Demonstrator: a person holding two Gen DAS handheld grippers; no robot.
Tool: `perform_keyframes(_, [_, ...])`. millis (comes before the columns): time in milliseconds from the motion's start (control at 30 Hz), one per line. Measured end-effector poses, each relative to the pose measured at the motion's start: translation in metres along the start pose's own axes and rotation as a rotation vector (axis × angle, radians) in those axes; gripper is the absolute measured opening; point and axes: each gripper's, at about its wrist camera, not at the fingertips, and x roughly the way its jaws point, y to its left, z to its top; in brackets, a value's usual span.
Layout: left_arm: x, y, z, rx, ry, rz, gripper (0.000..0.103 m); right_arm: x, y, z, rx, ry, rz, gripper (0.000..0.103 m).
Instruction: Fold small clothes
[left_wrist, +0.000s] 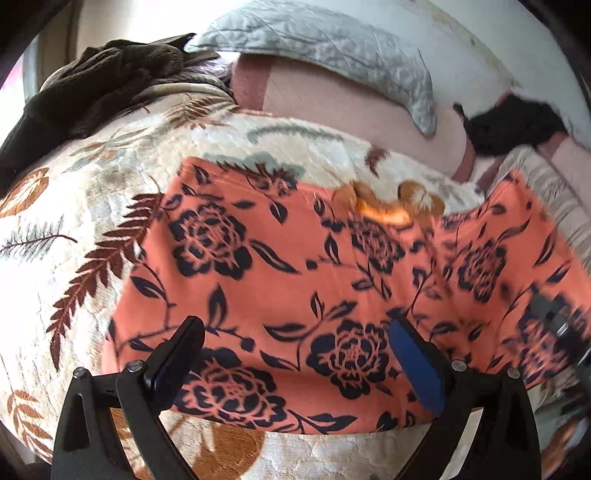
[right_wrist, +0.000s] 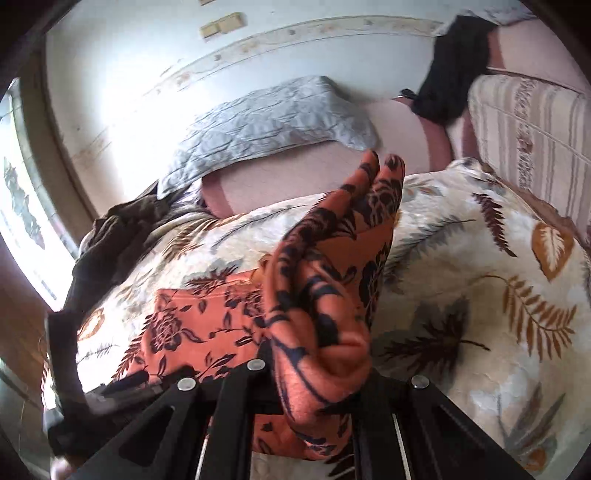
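One orange garment (left_wrist: 295, 280), seemingly crosswise

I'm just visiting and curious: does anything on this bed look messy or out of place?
Mostly tidy. The orange floral garment lies flat except one end, bunched up in the right hand-held gripper. A dark garment lies crumpled at the leaf-patterned blanket edge.

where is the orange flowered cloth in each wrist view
Left wrist: the orange flowered cloth lies spread across the middle and right.
Right wrist: the cloth is bunched up at centre in the right gripper, the rest flat at lower left.
Shared landmark: the grey pillow.
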Motion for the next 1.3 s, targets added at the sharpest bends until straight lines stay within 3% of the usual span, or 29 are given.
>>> perform_keyframes(100, [-0.007,0.024,0.03,-0.099,0.009,-0.174,0.1,0.034,0.028,-0.023,-0.055,0.072,0.04,0.01])
perform_keyframes(267, [0.031,0.009,0.057,-0.082,0.112,-0.278,0.1,0.087,0.045,-0.07,-0.111,0.199,0.053,0.011])
perform_keyframes(467, [0.082,-0.027,0.052,-0.024,0.239,-0.251,0.097,0.075,0.035,-0.066,-0.118,0.154,0.081,0.01])
perform_keyframes(567, [0.093,-0.041,0.05,-0.026,0.269,-0.284,0.084,0.063,0.034,-0.06,-0.121,0.126,0.098,0.01])
perform_keyframes(667, [0.102,-0.056,0.054,0.027,0.29,-0.281,0.056,0.058,0.039,-0.062,-0.163,0.11,0.105,0.01])
perform_keyframes(700, [0.107,-0.061,0.057,0.053,0.299,-0.287,0.034,0.059,0.041,-0.063,-0.178,0.109,0.102,0.01])
perform_keyframes(733, [0.11,-0.064,0.06,0.073,0.31,-0.277,0.021,0.06,0.042,-0.065,-0.189,0.114,0.099,0.01])
perform_keyframes(833, [0.102,-0.071,0.07,0.149,0.279,-0.253,0.015,0.061,0.046,-0.06,-0.201,0.125,0.109,0.01])
perform_keyframes(967, [0.037,-0.066,0.092,0.264,0.081,-0.294,0.015,0.039,0.073,-0.034,-0.218,0.062,0.167,0.01])
perform_keyframes(1067, [0.011,-0.034,0.106,0.301,0.006,-0.299,0.015,0.033,0.106,-0.028,-0.245,0.032,0.221,0.01])
perform_keyframes(1167, [0.03,0.017,0.107,0.245,0.051,-0.23,0.015,0.057,0.136,-0.037,-0.251,0.074,0.263,0.01])
perform_keyframes(1300, [0.088,0.073,0.088,0.137,0.202,-0.131,0.015,0.114,0.162,-0.071,-0.28,0.231,0.261,0.01])
